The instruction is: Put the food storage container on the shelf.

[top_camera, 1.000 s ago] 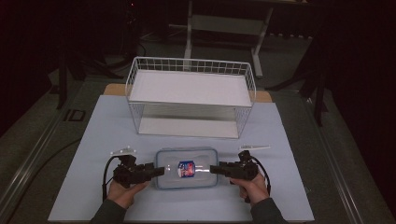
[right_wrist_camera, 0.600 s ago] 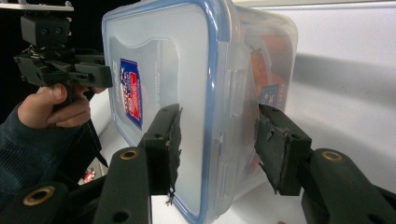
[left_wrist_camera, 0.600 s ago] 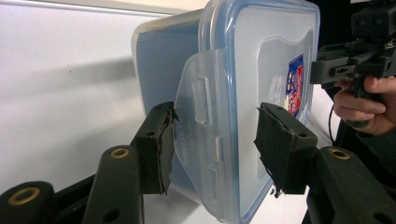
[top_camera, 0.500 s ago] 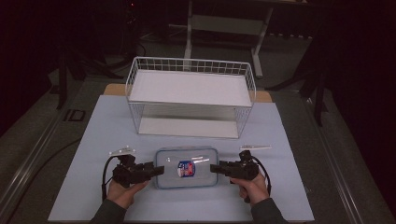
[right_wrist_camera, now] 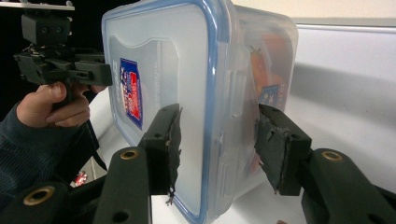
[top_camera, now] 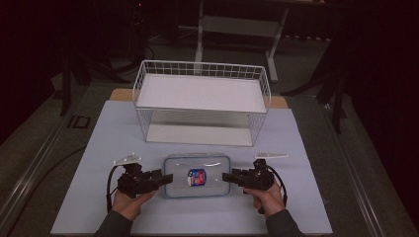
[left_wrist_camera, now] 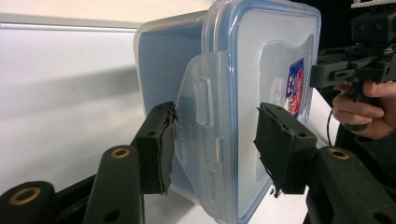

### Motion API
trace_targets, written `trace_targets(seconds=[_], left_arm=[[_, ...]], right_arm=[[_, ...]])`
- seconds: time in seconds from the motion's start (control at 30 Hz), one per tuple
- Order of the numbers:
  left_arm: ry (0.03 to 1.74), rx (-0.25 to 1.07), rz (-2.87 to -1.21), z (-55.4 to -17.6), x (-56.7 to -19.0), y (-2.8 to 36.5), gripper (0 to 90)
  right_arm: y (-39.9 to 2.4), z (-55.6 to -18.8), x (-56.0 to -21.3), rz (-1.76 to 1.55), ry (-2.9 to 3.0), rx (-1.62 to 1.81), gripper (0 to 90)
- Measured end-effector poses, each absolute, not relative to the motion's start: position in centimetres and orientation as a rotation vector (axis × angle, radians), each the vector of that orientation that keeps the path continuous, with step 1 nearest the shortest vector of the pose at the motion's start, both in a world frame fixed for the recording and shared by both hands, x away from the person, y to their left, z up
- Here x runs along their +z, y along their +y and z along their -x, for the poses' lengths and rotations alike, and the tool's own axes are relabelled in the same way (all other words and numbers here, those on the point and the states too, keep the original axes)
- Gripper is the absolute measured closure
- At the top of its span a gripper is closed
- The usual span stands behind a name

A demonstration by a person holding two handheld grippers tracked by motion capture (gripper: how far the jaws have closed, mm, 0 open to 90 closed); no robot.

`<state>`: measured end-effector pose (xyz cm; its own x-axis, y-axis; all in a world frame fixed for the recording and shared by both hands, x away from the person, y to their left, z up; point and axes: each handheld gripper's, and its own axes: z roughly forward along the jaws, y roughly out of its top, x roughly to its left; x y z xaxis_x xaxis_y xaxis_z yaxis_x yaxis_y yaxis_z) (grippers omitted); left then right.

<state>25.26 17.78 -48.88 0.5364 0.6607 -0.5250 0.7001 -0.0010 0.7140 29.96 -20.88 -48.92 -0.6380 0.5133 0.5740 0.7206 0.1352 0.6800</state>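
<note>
A clear plastic container (top_camera: 197, 176) with a blue-rimmed lid and a red-and-blue sticker lies flat on the pale table cover. My left gripper (top_camera: 168, 178) is at its left end and my right gripper (top_camera: 226, 177) at its right end, each held in a hand. In the left gripper view the container (left_wrist_camera: 261, 70) fills the middle. My left gripper (left_wrist_camera: 217, 140) stands open astride the clear side latch, one pad against the flap. In the right gripper view my right gripper (right_wrist_camera: 220, 144) is open around the container (right_wrist_camera: 163, 56) at its lid edge, with gaps on both sides.
A white wire basket shelf (top_camera: 202, 94) with two levels stands behind the container at the back of the table cover (top_camera: 108, 138). Dark floor and furniture legs surround the table. Bare cover lies to the left and right of the hands.
</note>
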Motion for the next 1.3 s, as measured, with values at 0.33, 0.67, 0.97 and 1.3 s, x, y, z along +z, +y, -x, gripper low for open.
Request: trace_targets(seconds=[0.33,0.67,0.97,1.3], left_arm=[[1.134,-0.019,-1.69,-25.0,-48.5,17.8,48.3],[1.099,0.024,-1.677,-24.7,-48.0,17.8,48.3],[1.077,0.045,-1.661,-24.5,-47.7,17.9,48.5],[1.059,0.061,-1.648,-24.4,-47.4,17.9,48.6]], right_arm=[[-20.9,-29.8,-48.4,1.201,-2.227,-1.543,51.4],[-20.9,-29.5,-47.7,1.175,-2.253,-1.598,51.4],[-20.8,-29.1,-47.1,1.161,-2.277,-1.638,51.4],[-20.8,-29.0,-46.6,1.146,-2.293,-1.669,51.3]])
